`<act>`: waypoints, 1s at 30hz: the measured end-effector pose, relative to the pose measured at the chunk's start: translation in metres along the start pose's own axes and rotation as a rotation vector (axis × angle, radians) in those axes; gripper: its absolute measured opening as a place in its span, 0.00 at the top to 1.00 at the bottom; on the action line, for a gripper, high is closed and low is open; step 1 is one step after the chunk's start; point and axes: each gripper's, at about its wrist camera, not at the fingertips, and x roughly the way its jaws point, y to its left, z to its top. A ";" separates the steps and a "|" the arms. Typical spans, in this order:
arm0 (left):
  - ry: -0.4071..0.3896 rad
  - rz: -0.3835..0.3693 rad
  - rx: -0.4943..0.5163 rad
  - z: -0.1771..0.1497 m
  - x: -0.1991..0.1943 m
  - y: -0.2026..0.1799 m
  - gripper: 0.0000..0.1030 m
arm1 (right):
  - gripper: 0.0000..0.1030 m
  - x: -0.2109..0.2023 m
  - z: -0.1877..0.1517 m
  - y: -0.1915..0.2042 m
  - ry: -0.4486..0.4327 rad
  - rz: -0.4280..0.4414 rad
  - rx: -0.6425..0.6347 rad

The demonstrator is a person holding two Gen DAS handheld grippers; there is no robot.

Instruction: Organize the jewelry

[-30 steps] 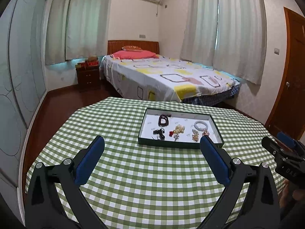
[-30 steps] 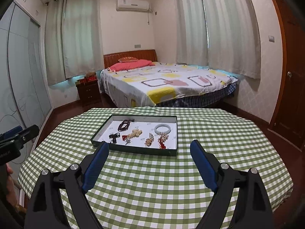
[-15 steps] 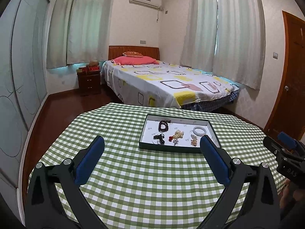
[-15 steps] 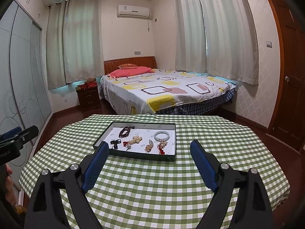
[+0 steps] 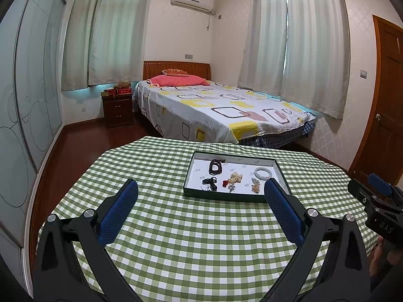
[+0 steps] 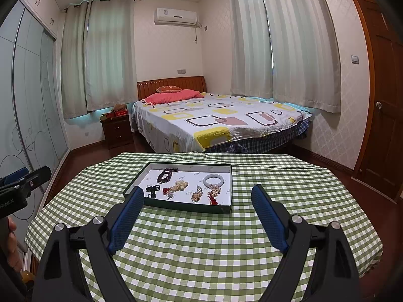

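Bare checked tablecloth (image 6: pixel 201 246) ahead of both grippers, low-walled tray (image 6: pixel 186 207) mid-table, jewelry pieces seemingly loosely spaced, open air above.

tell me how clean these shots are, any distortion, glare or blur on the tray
Left wrist view: strong fisheye bends the door and wardrobe panels, corners go black; the tray is sharp, its jewelry small. Right wrist view: same barrel warp, even soft light through the curtains, no glare on the tray, and the white bangle reads clearly.
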 end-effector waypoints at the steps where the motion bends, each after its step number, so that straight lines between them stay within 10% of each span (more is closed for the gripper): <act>1: 0.000 -0.001 -0.001 0.000 0.000 0.000 0.05 | 0.18 0.000 0.000 0.000 0.001 0.000 0.000; 30: 0.000 0.000 0.001 0.000 -0.001 -0.001 0.05 | 0.18 -0.002 -0.001 0.002 0.000 -0.001 -0.003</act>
